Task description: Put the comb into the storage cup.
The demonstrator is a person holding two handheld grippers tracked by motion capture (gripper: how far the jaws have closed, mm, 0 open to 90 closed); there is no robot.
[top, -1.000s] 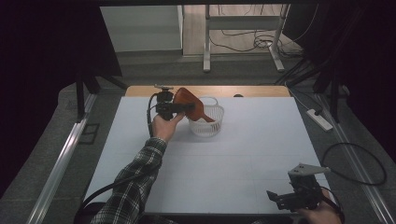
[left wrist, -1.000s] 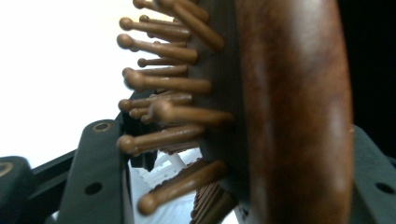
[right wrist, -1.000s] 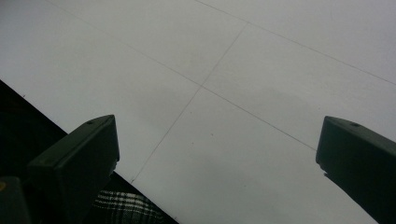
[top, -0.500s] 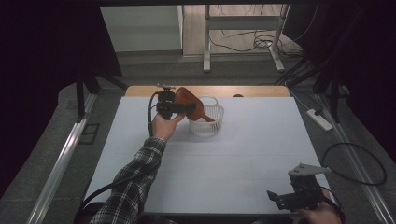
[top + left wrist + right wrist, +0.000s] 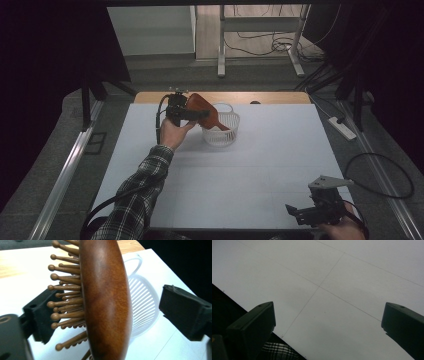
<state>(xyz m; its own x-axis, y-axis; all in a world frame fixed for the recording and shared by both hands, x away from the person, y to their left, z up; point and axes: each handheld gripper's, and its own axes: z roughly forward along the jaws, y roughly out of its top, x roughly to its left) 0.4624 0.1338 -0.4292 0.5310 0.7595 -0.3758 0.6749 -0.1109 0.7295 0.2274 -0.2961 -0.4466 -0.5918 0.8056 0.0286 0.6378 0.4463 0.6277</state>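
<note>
A brown wooden hairbrush [image 5: 200, 106] with ball-tipped wooden pins leans over the rim of a small white slatted basket [image 5: 221, 132], its handle end down inside. My left gripper [image 5: 191, 114] is at the brush's head, at the back of the table. In the left gripper view the brush [image 5: 106, 302] stands between the jaws of this gripper [image 5: 111, 311]. The jaws have just been opening: the right one is well clear of the brush's smooth back, and the left one sits at the pin tips. My right gripper [image 5: 301, 212] rests open near the front right edge, and nothing lies between its jaws [image 5: 327, 320].
The basket [image 5: 145, 305] stands on a white table sheet [image 5: 260, 170], in front of a wooden strip [image 5: 270, 97] at the far edge. A cable [image 5: 380, 175] loops on the floor to the right. A plaid sleeve [image 5: 145, 185] reaches in from the bottom left.
Hardly anything differs in the high view. The left hand and brush stay at the basket, and the right gripper has not moved.
</note>
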